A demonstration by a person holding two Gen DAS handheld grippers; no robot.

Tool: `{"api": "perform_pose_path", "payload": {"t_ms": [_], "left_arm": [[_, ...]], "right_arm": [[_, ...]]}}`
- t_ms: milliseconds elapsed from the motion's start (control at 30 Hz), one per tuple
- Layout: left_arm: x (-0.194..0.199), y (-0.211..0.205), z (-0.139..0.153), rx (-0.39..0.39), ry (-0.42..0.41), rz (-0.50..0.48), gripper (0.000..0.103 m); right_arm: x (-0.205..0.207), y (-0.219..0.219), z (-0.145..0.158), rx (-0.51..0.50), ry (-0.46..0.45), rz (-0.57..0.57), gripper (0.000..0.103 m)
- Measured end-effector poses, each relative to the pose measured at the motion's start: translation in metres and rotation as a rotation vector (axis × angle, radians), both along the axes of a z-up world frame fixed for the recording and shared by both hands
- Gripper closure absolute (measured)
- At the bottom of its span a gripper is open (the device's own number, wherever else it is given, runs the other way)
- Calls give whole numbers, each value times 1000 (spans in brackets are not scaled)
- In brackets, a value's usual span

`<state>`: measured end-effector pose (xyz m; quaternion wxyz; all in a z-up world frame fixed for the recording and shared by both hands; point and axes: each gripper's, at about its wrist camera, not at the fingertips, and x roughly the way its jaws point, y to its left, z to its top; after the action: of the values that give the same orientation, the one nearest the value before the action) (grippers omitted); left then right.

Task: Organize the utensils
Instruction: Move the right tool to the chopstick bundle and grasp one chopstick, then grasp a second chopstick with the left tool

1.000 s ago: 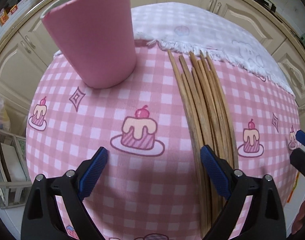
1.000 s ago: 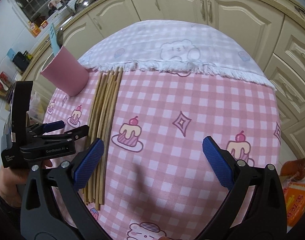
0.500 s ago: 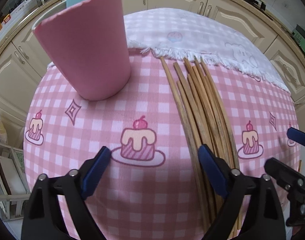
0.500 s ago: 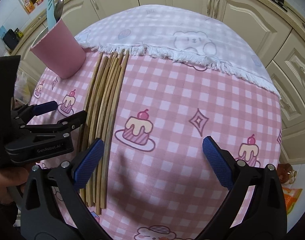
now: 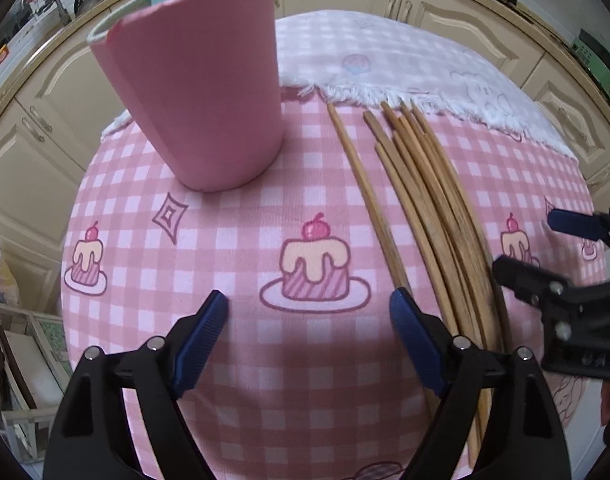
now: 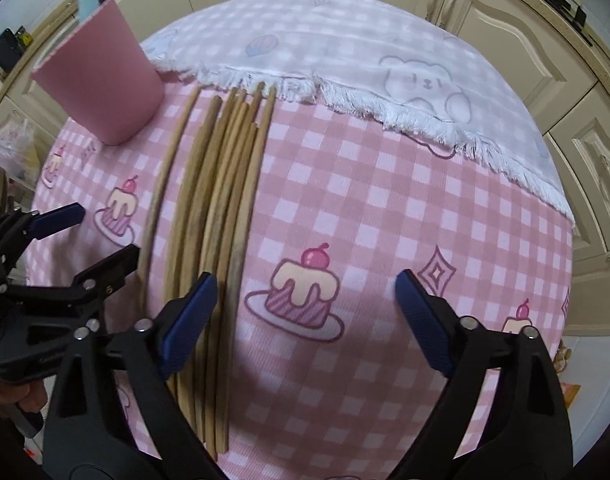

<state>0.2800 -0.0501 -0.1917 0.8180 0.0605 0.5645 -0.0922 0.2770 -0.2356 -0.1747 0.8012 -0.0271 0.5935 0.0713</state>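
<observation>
Jaws of both tools stand wide and are closing, nothing pressed between the ribbed blue pads. Left gripper [image 5: 309, 316] hovers over bare cloth just left of the chopsticks [image 5: 429, 208]; right gripper [image 6: 305, 296] straddles their right edge, likely lining up a pick. Chopsticks: slim round wooden sticks, loosely parallel, one strayed toward the pink cup [image 5: 201, 92]. Cup stands upright beyond their far left, smooth tapered wall, probably the destination. Checked tablecloth [image 6: 385, 184] soft, printed with cakes; fringed white cloth past the tips.
</observation>
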Motion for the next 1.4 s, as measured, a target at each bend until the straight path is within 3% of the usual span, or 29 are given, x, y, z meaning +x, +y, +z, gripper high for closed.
{"api": "perform_pose_path", "payload": {"t_ms": [200, 433, 500, 633, 767, 867, 967, 1033, 1100, 1167, 1200, 1400], "left_arm": [[-5, 15, 4, -75, 7, 22, 21], [-3, 16, 8, -100, 12, 30, 21], [0, 13, 7, -84, 11, 33, 21], [2, 2, 5, -53, 5, 32, 21], [10, -5, 4, -34, 33, 31, 21], [22, -16, 4, 1, 73, 1, 24], [31, -29, 4, 49, 99, -41, 28], [35, -34, 6, 48, 117, -58, 38], [38, -41, 10, 46, 127, -83, 55], [40, -51, 13, 42, 136, -117, 82], [40, -55, 14, 36, 141, -130, 91], [39, -52, 16, -24, 151, -153, 98]], "right_arm": [[5, 4, -2, 4, 5, 10, 21], [11, 5, -4, -18, 1, 31, 22], [15, 10, -7, -32, 6, 39, 30], [19, 14, -10, -42, 8, 61, 34], [22, 4, -6, -30, 46, 33, 61], [34, 4, -7, 6, 105, 64, 64], [44, 12, -8, -20, 130, 89, 68], [45, 17, -9, -43, 134, 118, 70], [43, 20, -9, -42, 133, 143, 84], [42, 23, -7, -31, 134, 147, 96], [41, 23, -6, -21, 131, 144, 96], [28, 2, -2, 88, 118, 113, 97]]}}
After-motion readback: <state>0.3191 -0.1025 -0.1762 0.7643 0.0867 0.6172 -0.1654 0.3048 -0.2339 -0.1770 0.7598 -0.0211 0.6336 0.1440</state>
